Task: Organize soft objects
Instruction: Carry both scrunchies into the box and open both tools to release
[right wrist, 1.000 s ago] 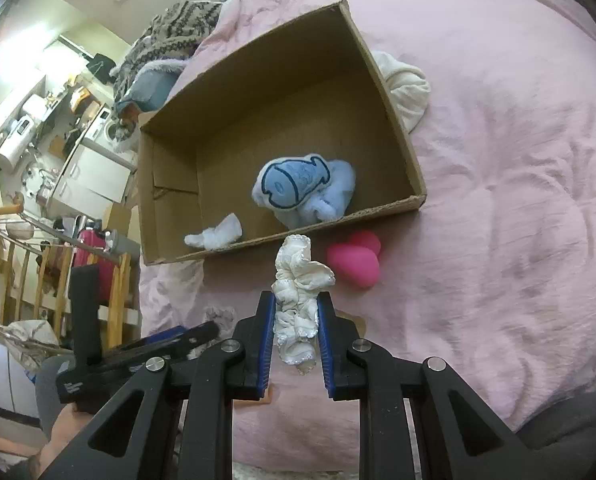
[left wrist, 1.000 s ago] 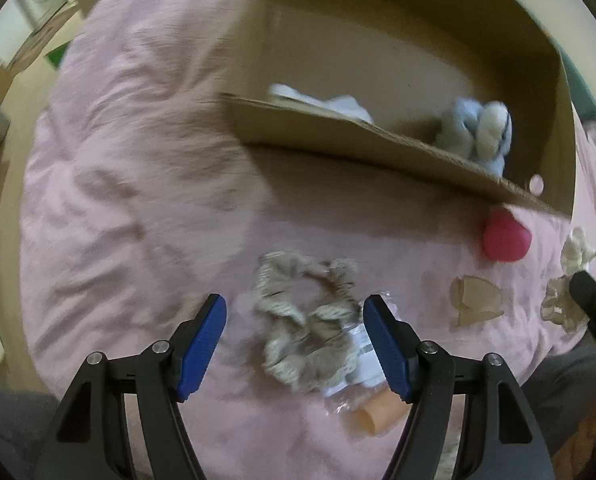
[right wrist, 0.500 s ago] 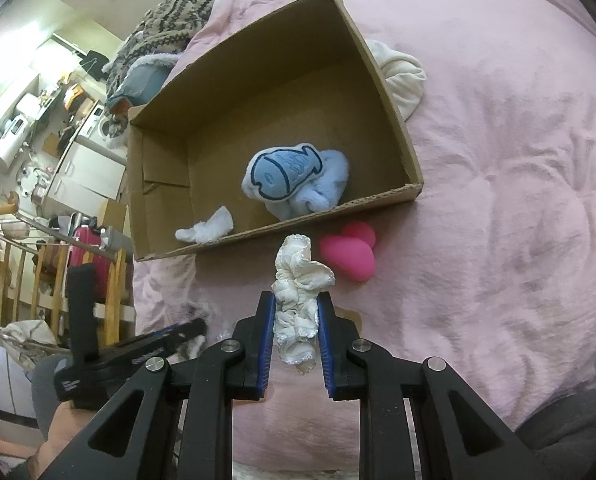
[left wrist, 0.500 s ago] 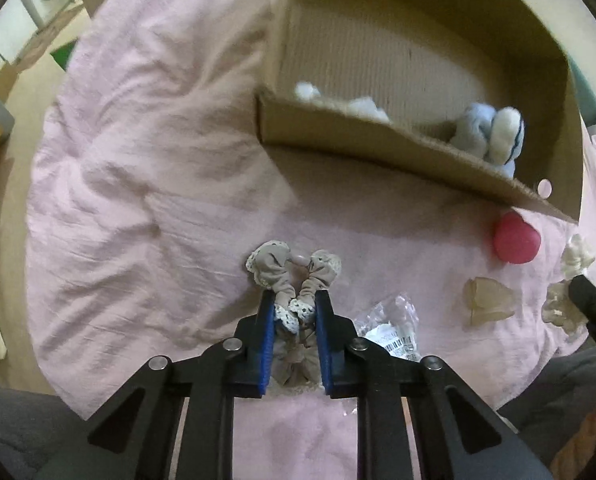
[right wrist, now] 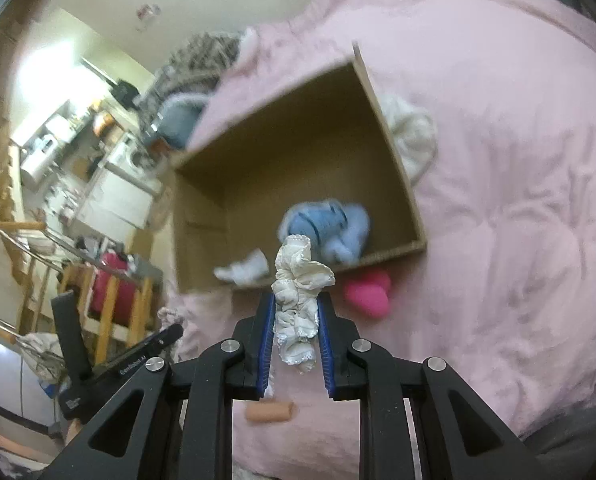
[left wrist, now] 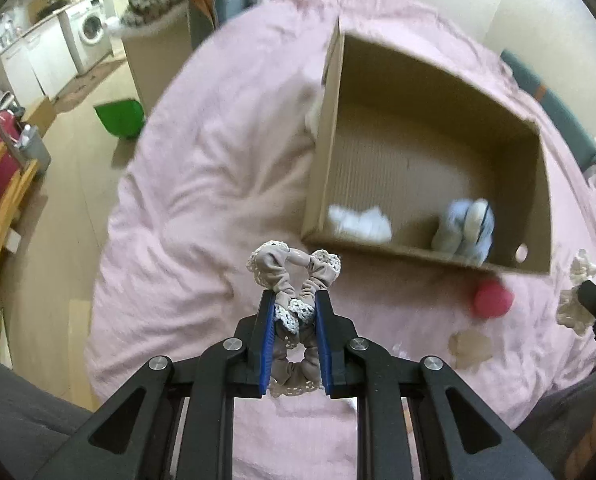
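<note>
My left gripper (left wrist: 294, 300) is shut on a beige lace-edged scrunchie (left wrist: 288, 268) and holds it above the pink blanket, just short of the near wall of the open cardboard box (left wrist: 417, 252). My right gripper (right wrist: 296, 300) is shut on a white scrunchie (right wrist: 298, 276), also raised near the box (right wrist: 397, 172). Inside the box lie a blue plush toy (right wrist: 325, 224) and a small white cloth (right wrist: 246, 270); both show in the left wrist view too, the plush (left wrist: 463, 232) and the cloth (left wrist: 359, 222).
A pink sponge (right wrist: 367, 296) lies on the blanket (right wrist: 497, 200) by the box's near wall. A beige cylinder (right wrist: 270, 412) lies near my right gripper. A white cloth (right wrist: 413, 136) lies beside the box. A washing machine (left wrist: 92, 36), a green bin (left wrist: 120, 118) and wooden furniture stand off the bed.
My left gripper closed on the beige scrunchie and lifted it off the blanket toward the box. My right gripper, still holding the white scrunchie, moved closer to the box.
</note>
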Demonstrator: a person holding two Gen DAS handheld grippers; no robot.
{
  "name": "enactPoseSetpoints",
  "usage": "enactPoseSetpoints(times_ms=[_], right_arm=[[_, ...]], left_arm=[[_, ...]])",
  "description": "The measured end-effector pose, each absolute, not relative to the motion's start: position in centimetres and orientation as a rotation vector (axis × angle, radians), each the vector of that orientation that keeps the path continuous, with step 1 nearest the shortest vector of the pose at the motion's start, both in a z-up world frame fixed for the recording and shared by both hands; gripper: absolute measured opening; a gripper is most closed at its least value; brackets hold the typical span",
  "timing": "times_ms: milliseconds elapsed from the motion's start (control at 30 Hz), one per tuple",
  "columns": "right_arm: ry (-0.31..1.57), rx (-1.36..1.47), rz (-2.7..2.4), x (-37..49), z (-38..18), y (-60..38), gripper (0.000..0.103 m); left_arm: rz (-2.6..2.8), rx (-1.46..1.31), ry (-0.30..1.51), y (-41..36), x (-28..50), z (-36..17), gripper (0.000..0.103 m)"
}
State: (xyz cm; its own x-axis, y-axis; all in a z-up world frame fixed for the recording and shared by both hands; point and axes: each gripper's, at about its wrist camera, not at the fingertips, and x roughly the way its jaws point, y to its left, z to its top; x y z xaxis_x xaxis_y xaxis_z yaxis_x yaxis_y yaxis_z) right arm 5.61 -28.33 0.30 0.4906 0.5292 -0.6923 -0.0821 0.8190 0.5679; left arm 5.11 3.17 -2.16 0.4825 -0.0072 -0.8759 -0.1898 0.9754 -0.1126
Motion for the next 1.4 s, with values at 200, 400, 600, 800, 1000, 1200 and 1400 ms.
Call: enactPoseSetpoints(times_ms=[200, 400, 600, 800, 1000, 1200, 1400], right_arm=[[0.897, 0.456, 0.395, 5.0, 3.0, -28.9, 0.022], [0.846, 0.421, 0.407, 6.3, 4.9, -28.6, 0.022], [0.844, 0.37, 0.383, 9.0, 5.1, -28.1, 0.022], [0.883, 0.325, 0.367, 10.7, 2.9, -27.1, 0.022], [0.979, 0.352, 0.38, 11.6, 0.0, -26.5, 0.022], [1.01, 0.291, 0.346, 11.8, -1.1, -25.5, 0.022], [1.029, 0.227, 0.294, 11.9, -1.6, -25.0, 0.022]], left_arm=[[0.096, -0.164, 0.948, 2.6, 5.6, 1.8, 0.017], [0.059, -0.098, 0.857, 1.4, 7.1, 4.3, 0.017], [0.016, -0.061, 0.808, -0.2, 9.7, 5.0, 0.017], [0.003, -0.011, 0.78, -1.5, 12.3, 2.3, 0.017], [-0.052, -0.02, 0.83, -1.9, 13.1, -0.1, 0.017], [0.0, -0.047, 0.853, -0.8, 13.6, -1.0, 0.017], [-0.034, -0.066, 0.867, -1.0, 13.8, -0.8, 0.017]])
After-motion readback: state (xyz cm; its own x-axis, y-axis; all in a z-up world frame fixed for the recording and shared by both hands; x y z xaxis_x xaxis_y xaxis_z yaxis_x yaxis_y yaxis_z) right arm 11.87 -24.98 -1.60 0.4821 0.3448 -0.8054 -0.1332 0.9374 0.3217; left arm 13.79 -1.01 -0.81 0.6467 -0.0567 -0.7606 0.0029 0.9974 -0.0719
